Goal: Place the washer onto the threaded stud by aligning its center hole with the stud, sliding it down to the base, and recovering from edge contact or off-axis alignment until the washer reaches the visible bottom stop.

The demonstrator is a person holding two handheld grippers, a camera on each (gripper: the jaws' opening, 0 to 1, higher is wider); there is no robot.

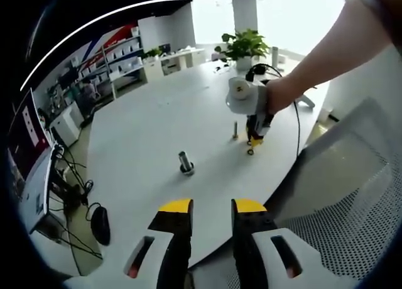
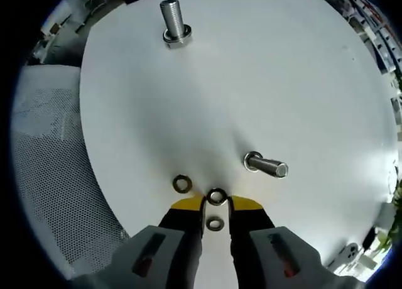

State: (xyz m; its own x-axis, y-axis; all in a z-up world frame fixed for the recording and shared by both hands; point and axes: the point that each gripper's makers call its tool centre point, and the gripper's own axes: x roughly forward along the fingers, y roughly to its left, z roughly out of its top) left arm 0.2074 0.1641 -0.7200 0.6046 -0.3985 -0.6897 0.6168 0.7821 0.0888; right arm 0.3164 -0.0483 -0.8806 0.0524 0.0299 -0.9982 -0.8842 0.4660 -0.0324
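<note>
In the right gripper view my right gripper point(image 2: 216, 203) points down at the white table point(image 2: 282, 81), and its yellow-tipped jaws close on the edges of a small washer point(image 2: 217, 196). A second washer point(image 2: 215, 223) shows further back between the jaws. A third washer point(image 2: 182, 183) lies on the table just left of the tips. The slim threaded stud point(image 2: 267, 165) stands to the right, apart from the gripper. In the left gripper view my left gripper point(image 1: 211, 207) is open, with nothing between its fingers, over the table's near edge. There the right gripper point(image 1: 251, 144), held by a hand point(image 1: 279, 94), touches down beside the slim stud point(image 1: 235, 130).
A thick threaded stud point(image 2: 174, 17) with a washer at its base point(image 2: 178, 35) stands further off, and the left gripper view shows this thick stud point(image 1: 186, 162) ahead of my jaws. A mesh chair point(image 1: 352, 195) sits at the table's edge. A potted plant point(image 1: 242, 47) and cables lie at the far side.
</note>
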